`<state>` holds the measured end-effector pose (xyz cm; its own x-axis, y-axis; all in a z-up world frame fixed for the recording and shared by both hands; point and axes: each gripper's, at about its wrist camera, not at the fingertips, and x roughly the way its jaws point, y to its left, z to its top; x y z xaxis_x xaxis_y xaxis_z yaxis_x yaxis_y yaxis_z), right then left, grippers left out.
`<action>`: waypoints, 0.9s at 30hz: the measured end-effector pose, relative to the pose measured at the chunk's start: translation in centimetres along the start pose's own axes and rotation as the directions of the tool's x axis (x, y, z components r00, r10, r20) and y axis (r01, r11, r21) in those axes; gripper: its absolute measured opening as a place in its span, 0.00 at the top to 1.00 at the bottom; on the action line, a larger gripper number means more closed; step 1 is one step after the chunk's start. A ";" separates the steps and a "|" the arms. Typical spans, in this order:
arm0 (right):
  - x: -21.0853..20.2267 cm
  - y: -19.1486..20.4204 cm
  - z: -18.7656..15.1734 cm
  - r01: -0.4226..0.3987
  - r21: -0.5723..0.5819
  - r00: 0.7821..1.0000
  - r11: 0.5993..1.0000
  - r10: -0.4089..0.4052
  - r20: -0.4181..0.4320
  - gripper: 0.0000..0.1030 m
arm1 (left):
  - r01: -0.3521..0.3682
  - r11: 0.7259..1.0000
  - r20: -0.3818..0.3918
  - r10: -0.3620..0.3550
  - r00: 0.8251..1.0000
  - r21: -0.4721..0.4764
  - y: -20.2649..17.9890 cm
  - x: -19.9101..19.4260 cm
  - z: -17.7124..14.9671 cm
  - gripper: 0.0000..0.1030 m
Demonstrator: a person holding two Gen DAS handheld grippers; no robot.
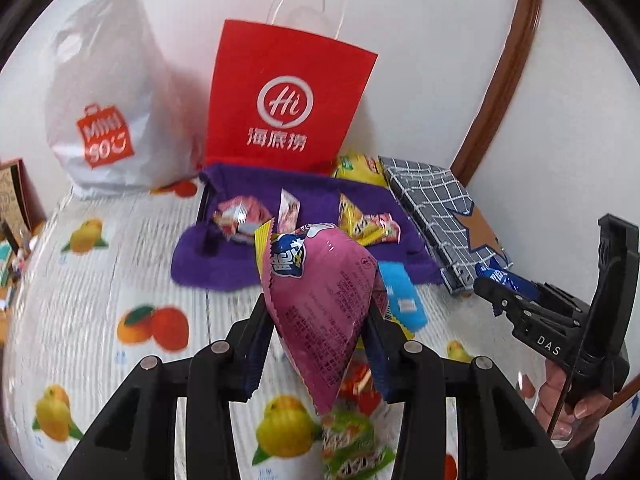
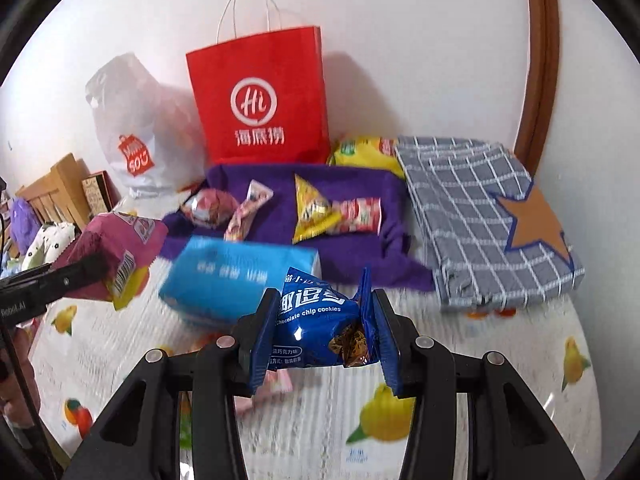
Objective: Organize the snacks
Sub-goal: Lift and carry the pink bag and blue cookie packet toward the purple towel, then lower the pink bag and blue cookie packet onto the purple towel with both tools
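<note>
I see a red bag (image 2: 260,96) standing upright against the wall at 12 o'clock, a white bag (image 2: 136,120) at its 9 o'clock; I cannot tell what is inside either. In front of the red bag a purple cloth (image 2: 360,184) lies spread on the surface (image 2: 480,360), carrying four small snack packets: a pink round one (image 2: 208,206), a pink stick (image 2: 248,210), a yellow triangle (image 2: 310,212) and a red-white one (image 2: 360,212). A yellow pack (image 2: 362,150) sits behind the cloth at 1 o'clock.

My left fingers (image 1: 320,336) are clamped on a pink packet (image 1: 324,300), held above the surface. My right fingers (image 2: 320,320) are clamped on a blue cookie packet (image 2: 316,320), also in the air.

A blue box (image 2: 232,276) lies blurred between me and the cloth, just ahead of the right fingers. A checked grey bundle (image 2: 480,208) with an orange star lies at 2 o'clock, touching the cloth's right edge. More packets (image 1: 352,440) lie below the left fingers.

A wooden frame (image 2: 540,60) rises at the right; boxes (image 2: 64,188) crowd the left edge. Bare surface lies near me, at 4 and 8 o'clock.
</note>
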<state>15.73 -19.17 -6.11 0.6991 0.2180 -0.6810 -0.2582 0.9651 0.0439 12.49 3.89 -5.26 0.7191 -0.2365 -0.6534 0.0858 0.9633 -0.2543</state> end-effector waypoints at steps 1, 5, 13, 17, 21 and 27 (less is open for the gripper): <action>0.2 0.0 0.5 0.002 -0.001 1.000 1.000 -0.002 0.001 0.56 | -0.003 1.000 0.003 0.003 1.000 0.002 -0.1 0.1 0.6 0.61; 1.4 0.2 2.9 0.009 -0.009 1.000 1.000 -0.009 -0.001 0.56 | -0.003 1.000 0.013 0.003 1.000 0.013 -0.4 0.8 2.9 0.61; 4.2 0.3 7.6 0.017 -0.010 1.000 1.000 -0.017 0.020 0.56 | -0.020 1.000 0.032 0.020 0.999 0.018 -0.1 2.9 7.5 0.61; 5.6 0.3 9.6 0.025 -0.010 0.999 1.000 -0.025 0.031 0.56 | -0.022 1.000 0.036 0.021 0.999 0.017 0.2 4.6 9.5 0.61; 7.2 0.3 11.7 0.023 -0.005 0.999 1.000 -0.022 0.032 0.56 | -0.010 1.000 0.036 0.009 0.999 0.015 0.4 6.5 11.6 0.61; 9.2 0.3 14.5 -0.001 0.009 0.999 1.000 0.000 0.051 0.56 | -0.067 0.995 0.037 0.065 0.997 0.067 0.1 9.8 14.1 0.61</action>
<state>31.77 -14.76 -1.72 0.7323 0.2254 -0.6426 -0.2527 0.9662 0.0509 29.25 3.48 -1.63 0.7484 -0.1686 -0.6415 0.0833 0.9834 -0.1614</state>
